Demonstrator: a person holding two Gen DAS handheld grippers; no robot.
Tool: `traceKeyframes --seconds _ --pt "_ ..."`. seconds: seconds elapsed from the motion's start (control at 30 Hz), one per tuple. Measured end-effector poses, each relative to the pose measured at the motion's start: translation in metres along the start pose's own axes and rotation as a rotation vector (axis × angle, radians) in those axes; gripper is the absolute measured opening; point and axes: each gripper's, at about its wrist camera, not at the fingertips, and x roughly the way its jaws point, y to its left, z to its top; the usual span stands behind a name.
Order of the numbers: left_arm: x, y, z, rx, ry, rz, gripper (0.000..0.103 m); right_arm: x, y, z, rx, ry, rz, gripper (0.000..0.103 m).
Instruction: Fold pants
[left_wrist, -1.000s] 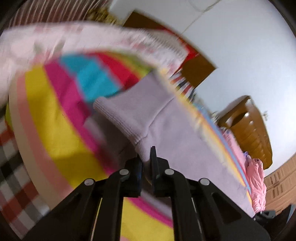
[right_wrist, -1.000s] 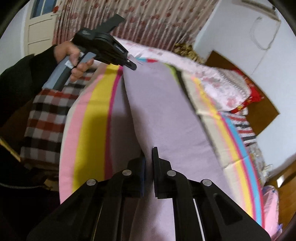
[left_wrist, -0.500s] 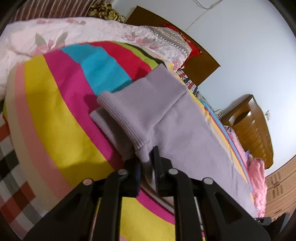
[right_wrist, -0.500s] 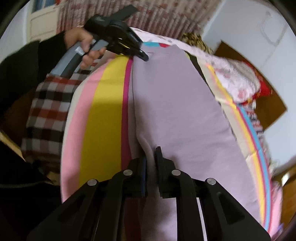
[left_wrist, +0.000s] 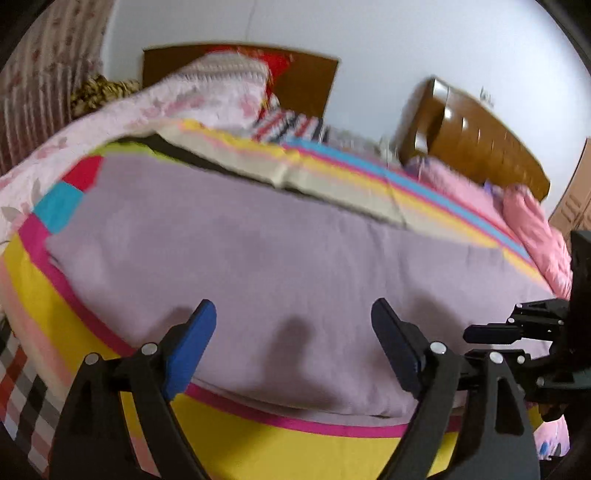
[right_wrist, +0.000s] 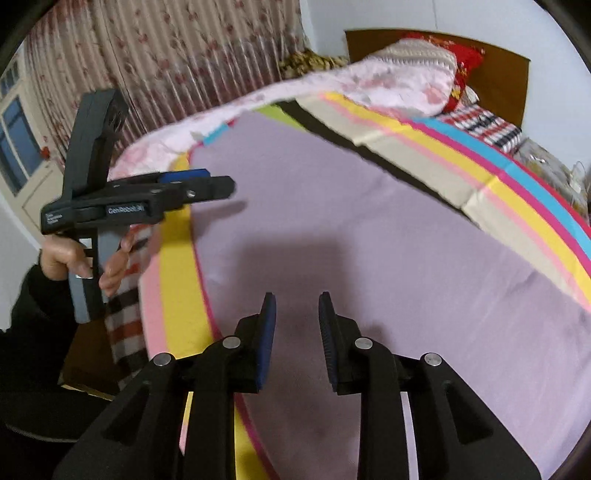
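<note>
Lilac knit pants (left_wrist: 295, 258) lie flat on the rainbow-striped bedsheet (left_wrist: 258, 435), long axis along its stripes, floral pink quilt (right_wrist: 369, 85) beyond; left gripper (left_wrist: 293, 325) wide open, right gripper (right_wrist: 297, 314) partly open, both empty.

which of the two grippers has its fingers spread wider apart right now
The left gripper: its blue-padded fingers stand far apart over the lilac pants. The right gripper is open too, with a much narrower gap.

Home bedroom: bed (left_wrist: 229, 439), headboard (right_wrist: 517, 85), floral curtains (right_wrist: 166, 55), dresser (left_wrist: 480, 147).
</note>
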Motion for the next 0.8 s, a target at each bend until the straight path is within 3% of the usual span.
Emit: traceKeyframes --seconds 0.07,0.13,0.17,0.2,0.3,0.37,0.4,0.43,0.5,0.53,0.63,0.7,0.73,0.8 --pt "0.009 -0.01 -0.012 0.068 0.058 0.047 0.085 0.005 0.021 -0.011 -0.095 0.043 -0.005 0.027" --pt "0.01 -0.022 -0.026 0.206 0.055 0.133 0.087 -0.001 0.03 -0.023 -0.166 0.011 -0.052 0.031" --pt "0.005 -0.024 -0.031 0.214 0.044 0.142 0.087 -0.003 0.028 -0.025 -0.154 0.012 -0.054 0.033" --pt "0.003 -0.017 -0.031 0.175 0.053 0.125 0.086 -0.007 0.023 -0.025 -0.109 0.02 -0.047 0.039" --pt "-0.008 -0.015 -0.03 0.144 0.045 0.13 0.086 -0.021 0.012 -0.022 -0.051 -0.024 -0.015 0.042" --pt "-0.016 -0.021 -0.03 0.135 0.009 0.097 0.088 -0.023 0.012 -0.017 -0.045 -0.061 -0.045 0.053" --pt "-0.014 -0.025 -0.031 0.132 0.009 0.078 0.091 -0.02 0.013 -0.017 -0.038 -0.066 -0.059 0.066" --pt "-0.007 -0.031 -0.032 0.141 0.026 0.068 0.091 -0.015 0.014 -0.016 -0.035 -0.057 -0.062 0.068" --pt "0.011 -0.046 -0.038 0.2 0.07 0.122 0.094 0.005 0.018 -0.021 -0.057 0.043 -0.043 0.069" --pt "0.011 -0.052 -0.043 0.236 0.059 0.154 0.094 0.006 0.026 -0.026 -0.111 0.026 -0.078 0.07" --pt "0.006 -0.045 -0.037 0.189 0.089 0.108 0.094 -0.003 0.03 -0.028 -0.154 0.05 -0.051 0.072" --pt "-0.001 -0.038 -0.027 0.155 0.098 0.058 0.094 -0.017 0.02 -0.025 -0.124 0.015 -0.005 0.074" --pt "-0.008 -0.034 -0.017 0.133 0.069 0.027 0.095 -0.03 0.01 -0.022 -0.097 -0.031 -0.005 0.08" --pt "-0.012 -0.03 0.0 0.116 0.026 0.021 0.101 -0.044 -0.015 -0.012 -0.043 -0.094 -0.053 0.088"
